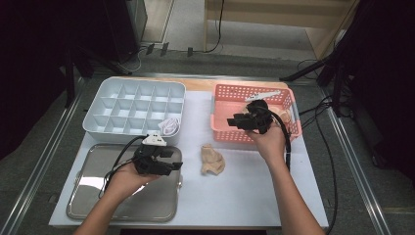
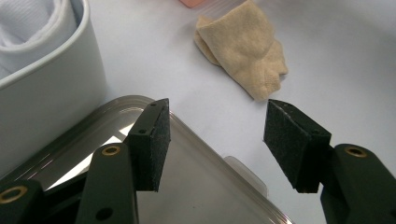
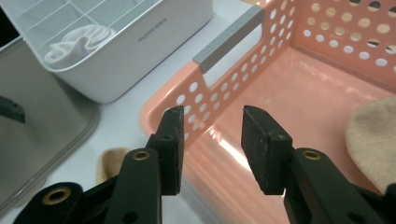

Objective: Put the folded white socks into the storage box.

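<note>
- Tabletop (image 1: 254, 196): white surface bearing all items.
- Metal tray (image 1: 98, 196): near left corner.
- White compartment box (image 1: 112, 98): far left, white cloth (image 1: 170, 126) in its near right cell.
- Pink basket (image 1: 230, 95): far right.
- Beige sock (image 1: 212, 160): crumpled on the tabletop between tray and basket.
- Right hand-held gripper (image 3: 210, 144): jaws apart, empty, over the basket.
- Left hand-held gripper (image 2: 217, 140): jaws wide, empty, over the tray's corner, pointing toward the sock.

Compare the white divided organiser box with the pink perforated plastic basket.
The white divided organiser box has solid walls and a grid of compartments; the pink perforated plastic basket has hole-dotted walls and one open space. The box holds a rolled white cloth; the basket holds a beige one. Both are rectangular, open-topped plastic.
</note>
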`<state>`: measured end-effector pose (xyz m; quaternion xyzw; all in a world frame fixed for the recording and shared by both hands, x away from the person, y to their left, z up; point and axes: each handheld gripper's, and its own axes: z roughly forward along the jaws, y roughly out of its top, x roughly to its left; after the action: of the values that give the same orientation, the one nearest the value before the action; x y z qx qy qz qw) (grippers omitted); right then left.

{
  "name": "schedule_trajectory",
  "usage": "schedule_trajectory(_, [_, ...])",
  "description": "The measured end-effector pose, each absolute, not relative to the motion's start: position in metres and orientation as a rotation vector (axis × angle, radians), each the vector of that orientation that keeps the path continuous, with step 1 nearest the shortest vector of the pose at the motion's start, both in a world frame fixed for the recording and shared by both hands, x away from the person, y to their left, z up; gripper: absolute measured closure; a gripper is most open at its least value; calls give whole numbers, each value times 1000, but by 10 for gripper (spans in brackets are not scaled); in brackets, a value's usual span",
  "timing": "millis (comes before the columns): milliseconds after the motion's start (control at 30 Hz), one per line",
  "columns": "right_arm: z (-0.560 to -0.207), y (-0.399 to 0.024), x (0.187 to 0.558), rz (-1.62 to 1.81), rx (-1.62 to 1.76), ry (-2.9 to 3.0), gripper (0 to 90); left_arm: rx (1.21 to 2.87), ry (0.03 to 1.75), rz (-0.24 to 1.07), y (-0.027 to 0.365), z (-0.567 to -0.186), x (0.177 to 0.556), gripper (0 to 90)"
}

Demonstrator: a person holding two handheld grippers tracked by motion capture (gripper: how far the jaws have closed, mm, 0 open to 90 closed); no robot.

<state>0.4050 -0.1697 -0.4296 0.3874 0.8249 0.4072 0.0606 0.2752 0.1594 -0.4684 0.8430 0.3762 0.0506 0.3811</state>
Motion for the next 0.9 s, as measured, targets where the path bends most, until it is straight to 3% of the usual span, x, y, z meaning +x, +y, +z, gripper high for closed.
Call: schedule_trajectory(900, [-430, -190, 476, 1055, 1314, 2399, 624, 2139, 950, 150, 161, -470, 276, 429])
